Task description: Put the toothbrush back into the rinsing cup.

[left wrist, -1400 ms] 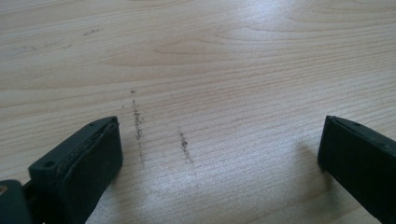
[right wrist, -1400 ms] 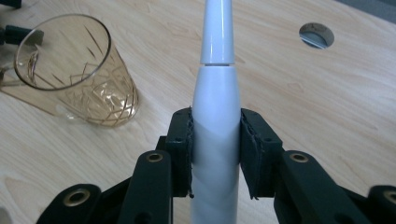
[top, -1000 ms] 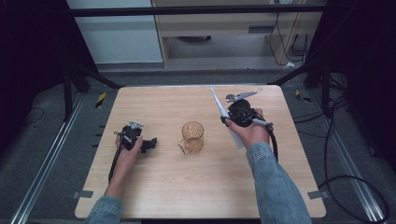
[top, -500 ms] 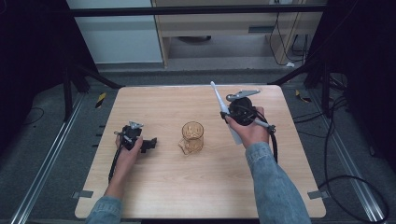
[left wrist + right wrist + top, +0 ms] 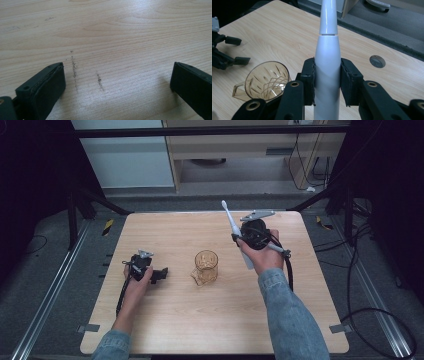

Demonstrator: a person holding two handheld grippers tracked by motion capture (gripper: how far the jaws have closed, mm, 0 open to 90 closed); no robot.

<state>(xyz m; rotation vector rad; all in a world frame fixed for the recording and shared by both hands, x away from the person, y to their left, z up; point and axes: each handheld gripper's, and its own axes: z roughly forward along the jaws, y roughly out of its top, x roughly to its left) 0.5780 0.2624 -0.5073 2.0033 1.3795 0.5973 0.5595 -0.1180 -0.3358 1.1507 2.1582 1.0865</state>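
Note:
A white electric toothbrush (image 5: 231, 222) stands nearly upright over the right half of the wooden table (image 5: 200, 320), brush head up. My right gripper (image 5: 239, 240) is shut on its body. In the right gripper view both pads press the toothbrush (image 5: 327, 72) from either side. An amber cut-glass mug (image 5: 206, 266) stands at the table's middle, left of the right gripper and below it in the right gripper view (image 5: 265, 80). My left gripper (image 5: 159, 273) rests low on the left side, jaws pointing toward the mug. It is open (image 5: 117, 80) with bare wood between its jaws.
Cables trail from both grippers across the table. A round grommet hole (image 5: 377, 61) sits in the tabletop past the toothbrush. Beyond the far edge stand a cabinet (image 5: 125, 160) and a dark frame bar (image 5: 210, 130).
The right gripper has shifted slightly, and the toothbrush head stands a little higher in the high view. The left gripper has stayed where it was.

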